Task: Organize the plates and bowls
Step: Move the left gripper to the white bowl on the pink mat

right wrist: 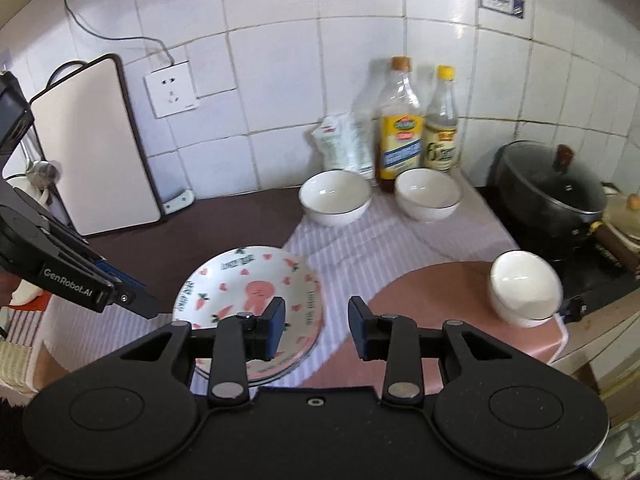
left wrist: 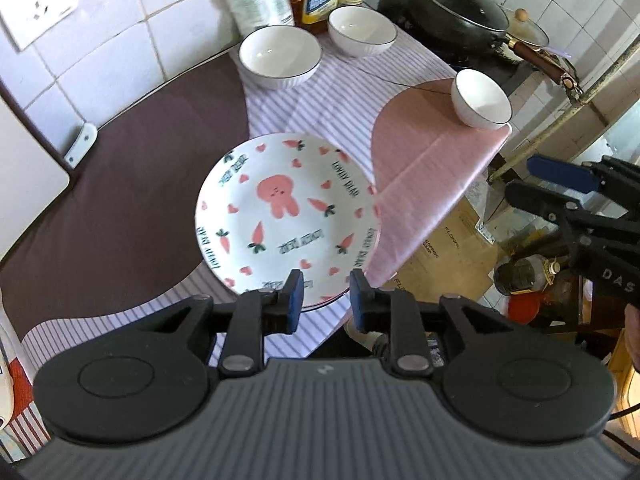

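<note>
Above striped cloth (left wrist: pixel 332 120), both hand-held grippers (left wrist: pixel 325 300) (right wrist: pixel 316 328) hover, jaws apart.

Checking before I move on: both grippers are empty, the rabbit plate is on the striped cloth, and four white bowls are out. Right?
Not quite: three white bowls, not four. The left wrist view shows two near the bottles and one on the pink mat. The rest stands.
</note>
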A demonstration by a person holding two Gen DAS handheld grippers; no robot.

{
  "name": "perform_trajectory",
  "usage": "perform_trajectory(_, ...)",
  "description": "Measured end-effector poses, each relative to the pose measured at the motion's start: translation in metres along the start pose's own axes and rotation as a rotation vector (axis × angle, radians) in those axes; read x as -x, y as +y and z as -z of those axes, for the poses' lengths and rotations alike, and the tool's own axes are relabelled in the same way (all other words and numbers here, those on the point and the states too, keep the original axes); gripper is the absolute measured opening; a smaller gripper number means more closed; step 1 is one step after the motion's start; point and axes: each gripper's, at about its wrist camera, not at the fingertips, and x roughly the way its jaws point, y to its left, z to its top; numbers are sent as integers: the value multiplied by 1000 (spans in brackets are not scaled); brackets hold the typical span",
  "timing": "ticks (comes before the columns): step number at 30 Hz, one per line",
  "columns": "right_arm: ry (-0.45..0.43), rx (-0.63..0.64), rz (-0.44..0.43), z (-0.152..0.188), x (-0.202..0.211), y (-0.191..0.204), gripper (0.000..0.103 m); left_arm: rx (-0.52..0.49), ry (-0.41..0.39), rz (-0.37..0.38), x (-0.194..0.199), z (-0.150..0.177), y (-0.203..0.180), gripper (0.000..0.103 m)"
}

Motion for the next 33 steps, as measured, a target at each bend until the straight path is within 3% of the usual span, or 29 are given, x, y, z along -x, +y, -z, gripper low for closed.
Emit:
perform_trajectory(5,-57,30,4,1,18,-26,62,19,-5,-11,0,-16,-28,33)
perform_trajectory(7,-83,49,25,1,22,-36,69,28,-19,-8,1,-24,-40,43)
perform_trajectory(10,-92,53,10,1,24,-57,73,46,-46,-27,-2,-35,-60,53)
perform_trajectory(18,-59,57,-5,-6,11,-113,77,121,-56,-74,-29,-66,-103,69)
perform_trajectory(20,-52,37,-37,-8,7,-130,81,129,-60,-87,-38,-74,-112,70)
perform_trajectory(21,-49,38,-39,-8,5,-137,88,135,-61,-96,-43,-78,-116,70)
perform_trajectory(24,-55,55,-14,-8,-7,-162,92,145,-82,-113,-57,-90,-130,84)
perform_trajectory(28,-43,78,6,-2,-30,-194,95,179,-103,-96,-81,-107,-144,84)
perform_trajectory(33,-30,92,19,14,-59,-229,95,213,-63,-74,-105,-122,-161,84)
